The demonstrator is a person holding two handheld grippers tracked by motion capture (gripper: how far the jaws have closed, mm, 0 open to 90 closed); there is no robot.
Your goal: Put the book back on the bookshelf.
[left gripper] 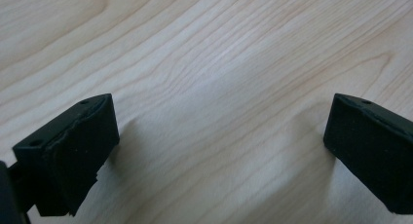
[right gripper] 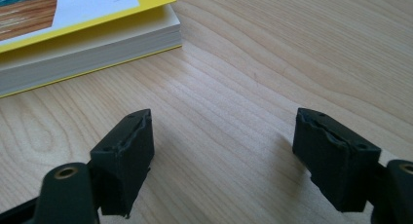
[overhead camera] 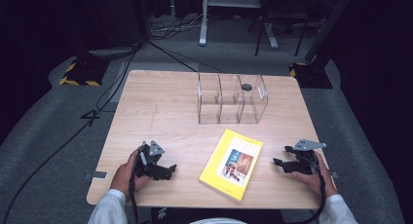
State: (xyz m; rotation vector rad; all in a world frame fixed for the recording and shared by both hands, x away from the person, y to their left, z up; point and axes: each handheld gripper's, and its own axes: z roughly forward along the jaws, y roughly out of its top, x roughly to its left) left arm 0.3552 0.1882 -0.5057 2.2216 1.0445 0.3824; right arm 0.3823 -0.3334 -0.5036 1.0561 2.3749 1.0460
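Observation:
A yellow book (overhead camera: 232,163) with a picture on its cover lies flat near the table's front edge, between the two hands. My left gripper (overhead camera: 170,171) rests low on the wood to the book's left, open, with bare table between its jaws (left gripper: 221,136). To the right of the book, my right gripper (overhead camera: 278,163) is also open and holds nothing. In the right gripper view the book's page edge (right gripper: 92,48) lies ahead at upper left, apart from the black pads (right gripper: 124,151).
A clear plastic organizer (overhead camera: 231,100) with three upright compartments stands at the table's back middle. A round hole (overhead camera: 247,87) in the tabletop shows behind it. Bare wood (overhead camera: 156,112) spreads across the left half. Cables and stands lie on the floor beyond.

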